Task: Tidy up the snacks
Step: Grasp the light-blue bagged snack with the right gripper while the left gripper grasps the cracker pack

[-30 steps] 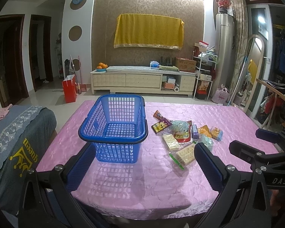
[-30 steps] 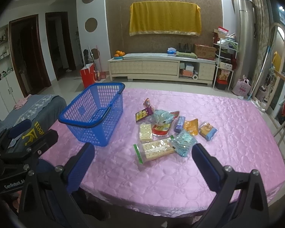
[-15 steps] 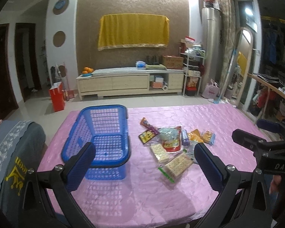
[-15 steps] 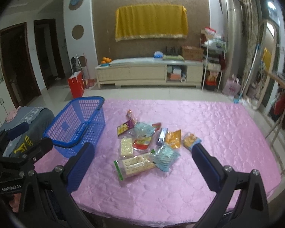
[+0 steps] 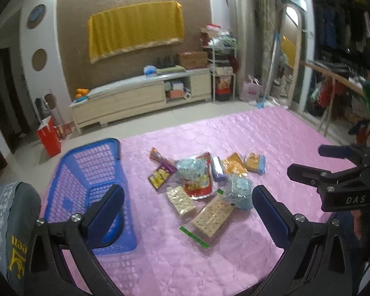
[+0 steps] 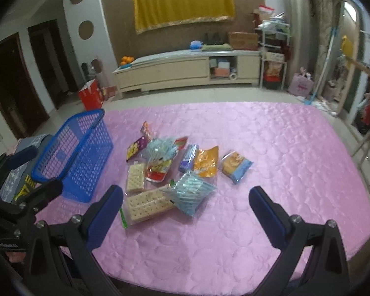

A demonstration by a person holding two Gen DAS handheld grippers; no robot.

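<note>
1. Snacks (image 6: 170, 170) sit in a loose overlapping pile at centre frame on the pink table (image 6: 283, 153); blue basket (image 6: 76, 153) stands empty just left of the pile.
2. Left hand-held gripper (image 5: 187, 212) and right hand-held gripper (image 6: 185, 212): both spread wide, holding nothing, above the near table edge.
3. Risk: packets overlap. Long cracker pack (image 6: 148, 206) lies partly under the light-blue candy bag (image 6: 188, 193), so pulling one likely drags the other.
4. Risk: glossy film wrappers look slippery and lie flat; a shallow pinch could slide off or crush the crackers.
5. Risk: basket looks light; a bump from the left gripper could shove or tip it.
6. Risk: both grippers aimed at the same pile, collision likely.
</note>
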